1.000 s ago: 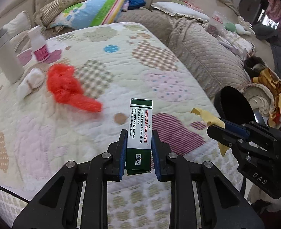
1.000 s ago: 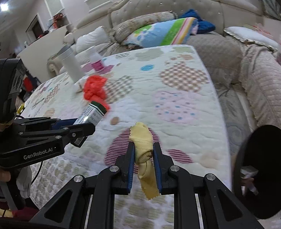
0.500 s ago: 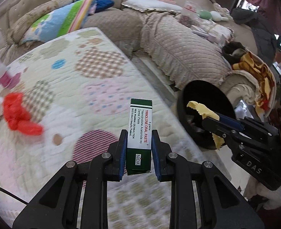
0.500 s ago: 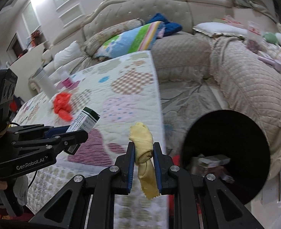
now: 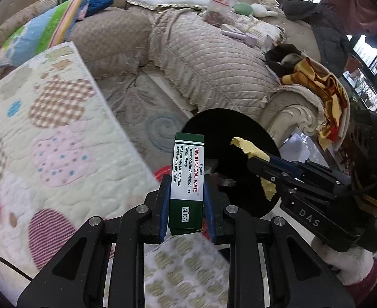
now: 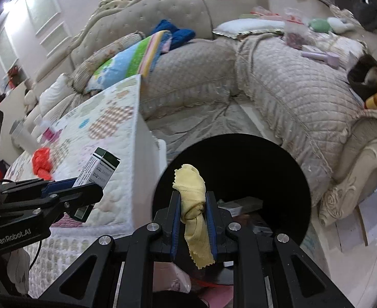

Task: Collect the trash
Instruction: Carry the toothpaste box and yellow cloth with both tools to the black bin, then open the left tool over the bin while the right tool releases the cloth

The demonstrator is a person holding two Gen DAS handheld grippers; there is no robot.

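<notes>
My left gripper is shut on a green and white oral paste box, held upright at the table's right edge, just left of the black trash bin. The box also shows in the right wrist view. My right gripper is shut on a crumpled yellow cloth and holds it over the bin's dark opening, where some discarded packaging lies. The cloth and right gripper show in the left wrist view. A red crumpled wrapper lies on the table.
The table carries a patchwork quilt. A beige quilted sofa wraps behind and to the right, with pillows, a bag and toys on it. A white bottle and a pink-labelled bottle stand at the table's far left.
Both grippers have swung right, off the table toward the bin. The yellow cloth now hangs over the bin opening; the box is at the table edge beside it. Both grips unchanged.
</notes>
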